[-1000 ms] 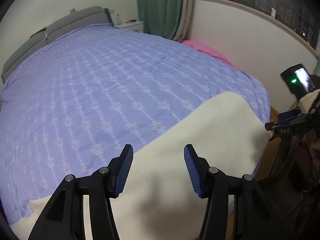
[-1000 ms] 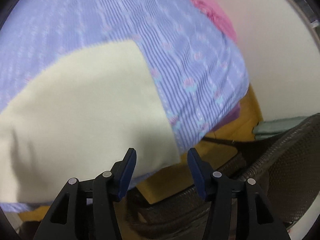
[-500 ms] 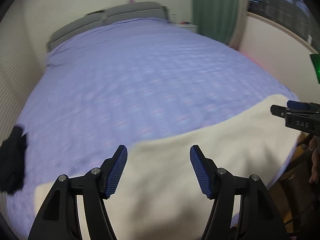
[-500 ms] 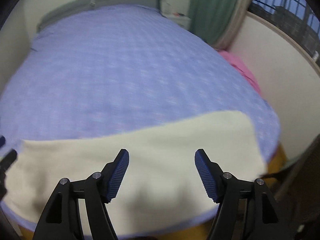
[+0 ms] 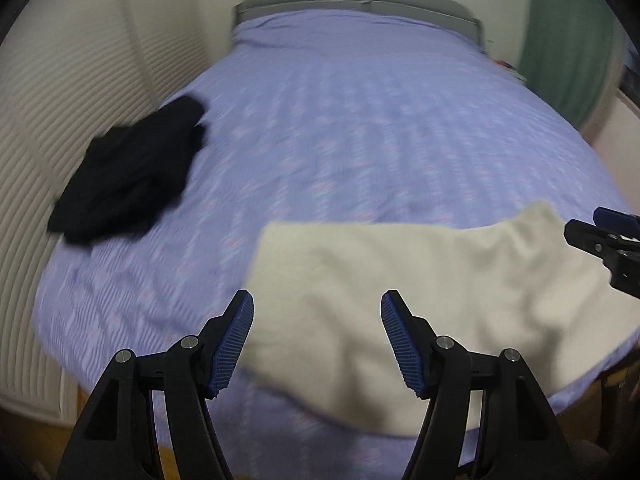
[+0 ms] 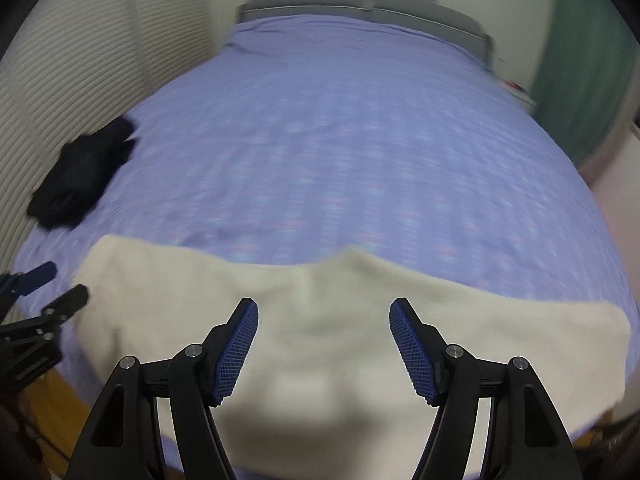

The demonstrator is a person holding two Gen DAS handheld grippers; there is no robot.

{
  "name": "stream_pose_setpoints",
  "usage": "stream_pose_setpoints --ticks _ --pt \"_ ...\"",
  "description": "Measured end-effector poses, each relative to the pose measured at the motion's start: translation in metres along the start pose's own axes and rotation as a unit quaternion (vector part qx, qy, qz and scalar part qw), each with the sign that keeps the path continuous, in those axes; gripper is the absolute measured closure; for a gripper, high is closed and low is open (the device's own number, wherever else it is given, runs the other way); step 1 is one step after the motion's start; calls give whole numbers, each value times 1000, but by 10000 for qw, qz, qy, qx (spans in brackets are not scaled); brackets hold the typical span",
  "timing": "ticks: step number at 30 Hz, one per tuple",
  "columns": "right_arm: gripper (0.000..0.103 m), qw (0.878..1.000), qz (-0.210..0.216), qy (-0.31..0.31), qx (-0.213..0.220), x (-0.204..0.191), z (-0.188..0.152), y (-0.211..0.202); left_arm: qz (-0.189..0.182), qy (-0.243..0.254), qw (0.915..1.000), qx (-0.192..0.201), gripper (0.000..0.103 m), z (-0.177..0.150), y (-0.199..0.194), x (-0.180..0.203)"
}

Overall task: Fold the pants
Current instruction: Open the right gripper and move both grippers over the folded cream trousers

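Both tongs, left gripper (image 5: 317, 336) and right gripper (image 6: 324, 342), gape empty over soft, light cream fleece pants (image 6: 320, 320) along the lilac bed's (image 6: 340, 140) foot edge; pinch the end corners

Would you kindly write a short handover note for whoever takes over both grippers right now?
Left gripper: jaws open, holding nothing, above the left end of the cream pants.
Right gripper: jaws open, holding nothing, above the middle of the cream pants.
The pants lie lengthwise along the near edge of the bed; whether they are already folded lengthwise cannot be told. A crumpled black garment sits at the bed's left edge, untouched.
Left: fold the cream pants end to end, probably then the black garment.
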State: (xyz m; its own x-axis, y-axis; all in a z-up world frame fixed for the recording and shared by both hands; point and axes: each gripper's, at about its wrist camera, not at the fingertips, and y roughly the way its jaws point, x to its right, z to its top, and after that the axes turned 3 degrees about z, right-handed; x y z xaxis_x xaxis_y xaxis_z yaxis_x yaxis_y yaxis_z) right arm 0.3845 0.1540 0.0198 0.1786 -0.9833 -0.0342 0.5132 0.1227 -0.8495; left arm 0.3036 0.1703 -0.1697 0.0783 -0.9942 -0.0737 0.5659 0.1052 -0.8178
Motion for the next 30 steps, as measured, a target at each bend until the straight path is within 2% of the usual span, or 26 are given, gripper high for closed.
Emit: stream_pose_setpoints --ticks 3,6,11,14,17,19,21,24,26,27,30 --pt "34 9993 200 -307 -78 -45 2 6 90 -379 9991 -142 38 -16 11 -30" --pt "34 9978 303 -585 -64 -78 5 9 -17 -743 9968 -291 38 -31 19 -50" --pt "34 9955 408 -854 -112 -106 9 10 -307 -1284 9899 -524 38 -52 31 -60" --pt "34 9926 483 -1109 -125 -117 12 16 -346 -1607 9844 -627 38 -56 33 -60" --pt "34 9838 667 -1659 -97 -133 21 25 -287 -1971 9769 -773 38 -60 35 -58" --pt "34 9763 934 -1943 -208 -141 30 33 -242 -2194 9717 -847 38 -60 36 -57" --pt "34 9657 1312 -2197 -435 -148 39 47 -139 -2539 9625 -946 38 -63 37 -56" --pt "34 9393 1999 -2655 -854 -159 56 70 -97 -3096 9443 -1111 38 -67 41 -55" --pt "34 9218 2244 -2985 -1043 -167 63 85 -72 -3424 9317 -1213 38 -71 44 -52" --pt "34 9053 2449 -3256 -1201 -172 71 96 -119 -3568 9256 -1255 38 -72 46 -51" --pt "34 8670 2760 -3854 -1535 -188 87 122 -203 -3800 9144 -1383 38 -77 53 -43"
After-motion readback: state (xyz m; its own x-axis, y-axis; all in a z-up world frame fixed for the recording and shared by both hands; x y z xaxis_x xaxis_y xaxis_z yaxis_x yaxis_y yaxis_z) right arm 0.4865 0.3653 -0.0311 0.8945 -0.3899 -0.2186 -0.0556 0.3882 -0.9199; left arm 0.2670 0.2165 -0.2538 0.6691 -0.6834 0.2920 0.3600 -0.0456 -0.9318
